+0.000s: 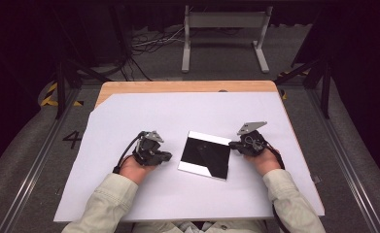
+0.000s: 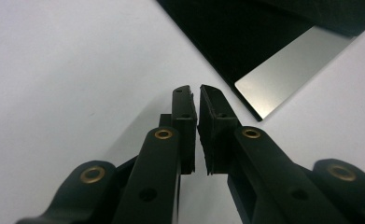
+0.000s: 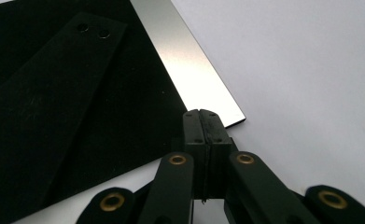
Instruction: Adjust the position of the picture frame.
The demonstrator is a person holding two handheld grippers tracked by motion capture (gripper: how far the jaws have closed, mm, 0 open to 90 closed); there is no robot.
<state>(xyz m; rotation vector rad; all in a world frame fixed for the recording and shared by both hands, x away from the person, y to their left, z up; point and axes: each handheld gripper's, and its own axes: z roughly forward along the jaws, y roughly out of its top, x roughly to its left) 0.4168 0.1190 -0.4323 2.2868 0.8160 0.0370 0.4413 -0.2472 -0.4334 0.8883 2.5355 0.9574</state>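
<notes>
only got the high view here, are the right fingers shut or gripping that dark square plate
observer: On the right gripper the fingers are shut together with nothing between them; their tips are at a corner of the plate, though I cannot tell if they touch it.
operator: and the left one
observer: On the left gripper a thin gap separates the fingers, with nothing in it; they point at a plate corner but stay apart from it.
operator: plate all black?
observer: No, a bright silver strip runs along one edge.
</notes>
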